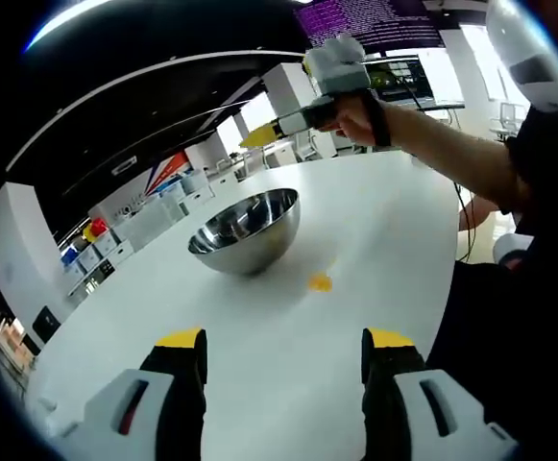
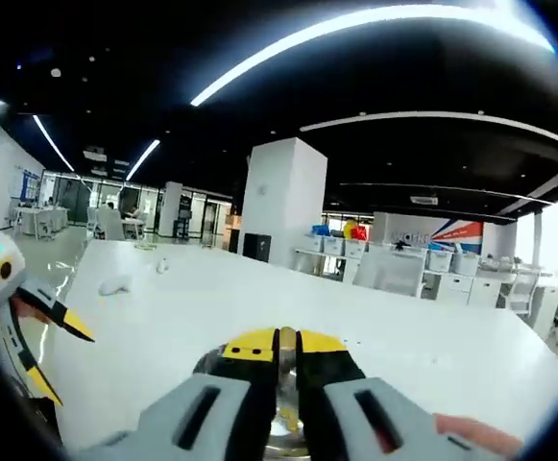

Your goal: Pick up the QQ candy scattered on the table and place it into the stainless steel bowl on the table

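Note:
The stainless steel bowl (image 1: 248, 229) stands on the white table (image 1: 375, 221). One yellow QQ candy (image 1: 321, 282) lies on the table just in front of the bowl, on its right. My left gripper (image 1: 286, 346) is open and empty, held low short of that candy. It also shows in the right gripper view as the left gripper (image 2: 58, 360), open. A hand holds my right gripper (image 1: 259, 137) high above and behind the bowl. Its yellow-tipped jaws (image 2: 286, 338) are pressed together on a thin yellowish sliver, a QQ candy. The bowl's rim (image 2: 205, 361) shows beneath them.
The person's arm (image 1: 451, 149) stretches over the table's right side, with the body at the right edge. A small white object (image 2: 115, 285) lies far off on the table. Shelves with coloured bins (image 1: 96, 252) and desks stand beyond the table.

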Demonstrator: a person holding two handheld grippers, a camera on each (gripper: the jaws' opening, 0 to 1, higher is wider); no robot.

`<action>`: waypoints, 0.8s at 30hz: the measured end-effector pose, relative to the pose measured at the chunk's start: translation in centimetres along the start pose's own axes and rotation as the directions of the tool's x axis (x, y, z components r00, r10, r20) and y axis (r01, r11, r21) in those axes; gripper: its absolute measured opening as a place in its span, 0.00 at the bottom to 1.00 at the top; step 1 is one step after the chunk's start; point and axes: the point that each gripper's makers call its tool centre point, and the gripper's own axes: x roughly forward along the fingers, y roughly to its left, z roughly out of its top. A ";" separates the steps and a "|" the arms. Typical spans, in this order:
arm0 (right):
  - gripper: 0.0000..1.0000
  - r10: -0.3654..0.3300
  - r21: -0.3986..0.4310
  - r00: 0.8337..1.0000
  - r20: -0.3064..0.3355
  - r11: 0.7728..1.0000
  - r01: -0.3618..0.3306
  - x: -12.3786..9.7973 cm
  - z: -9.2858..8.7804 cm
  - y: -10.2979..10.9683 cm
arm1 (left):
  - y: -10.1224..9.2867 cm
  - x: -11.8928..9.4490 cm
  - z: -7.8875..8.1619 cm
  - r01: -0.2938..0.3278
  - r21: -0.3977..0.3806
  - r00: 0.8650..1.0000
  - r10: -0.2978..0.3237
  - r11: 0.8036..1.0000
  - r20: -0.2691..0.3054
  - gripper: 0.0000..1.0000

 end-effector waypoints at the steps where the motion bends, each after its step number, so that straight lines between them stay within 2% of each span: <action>1: 0.06 0.005 0.004 1.000 -0.011 1.000 -0.005 0.2 -0.6 0.1 | 0.0 0.0 -0.1 -0.001 -0.001 1.000 0.001 1.000 -0.001 0.65; 2: 0.06 0.012 0.012 0.999 -0.041 1.000 -0.012 0.3 -1.6 0.3 | 0.1 -0.1 -0.1 -0.003 -0.001 1.000 0.003 1.000 -0.002 0.65; 6: 0.06 0.005 0.002 0.996 -0.084 1.000 -0.005 0.8 -3.9 0.3 | 0.3 0.0 -0.4 -0.004 -0.002 1.000 0.004 1.000 -0.010 0.65; 10: 0.07 0.012 0.017 0.995 -0.098 1.000 -0.011 0.8 -4.3 0.3 | 0.2 0.3 -0.2 0.002 -0.001 1.000 -0.002 1.000 -0.005 0.65; 12: 0.07 0.000 -0.001 0.995 -0.101 1.000 0.000 0.7 -4.4 0.0 | 0.1 0.4 -0.1 0.005 0.000 1.000 -0.005 1.000 -0.004 0.65; 15: 0.14 -0.018 -0.024 0.996 -0.087 1.000 0.016 0.5 -4.1 -0.6 | 0.0 0.5 -0.1 0.009 0.004 1.000 -0.009 1.000 -0.004 0.65; 17: 0.24 -0.011 -0.015 1.000 -0.026 1.000 0.011 0.5 -3.2 -0.7 | 0.1 0.6 -0.1 0.008 0.001 1.000 -0.008 1.000 -0.003 0.65; 20: 0.21 -0.040 0.001 0.999 -0.013 0.999 0.040 0.2 -2.7 -1.5 | 0.2 0.5 -0.2 0.002 0.004 1.000 -0.002 1.000 -0.009 0.65; 24: 0.21 -0.063 0.014 0.997 0.037 0.998 0.063 -0.1 -1.1 -2.6 | 0.2 0.4 -0.2 0.002 0.004 1.000 -0.002 1.000 -0.008 0.65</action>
